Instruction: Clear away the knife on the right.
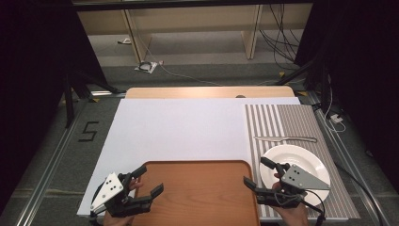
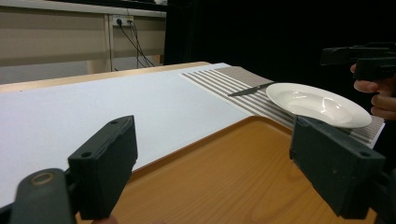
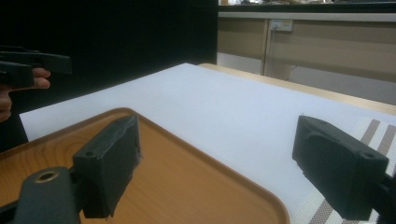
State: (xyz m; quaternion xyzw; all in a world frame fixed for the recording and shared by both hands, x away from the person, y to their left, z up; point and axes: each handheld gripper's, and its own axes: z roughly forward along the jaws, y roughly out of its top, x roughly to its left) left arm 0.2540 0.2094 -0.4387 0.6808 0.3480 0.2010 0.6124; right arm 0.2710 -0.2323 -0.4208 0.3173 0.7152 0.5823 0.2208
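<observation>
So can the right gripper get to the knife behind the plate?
Probably yes. The right gripper is open and sits at the near edge of the white plate. The knife lies just beyond on the striped mat, so it must reach over the plate.

One camera sits high above the near side and looks forward and down on the whole tabletop (image 1: 188, 127). The other two ride low and close, each looking out between its own two black jaws, one from the left and one from the right. All three see the brown tray (image 1: 197, 188), and the two low ones face across it toward each other.
</observation>
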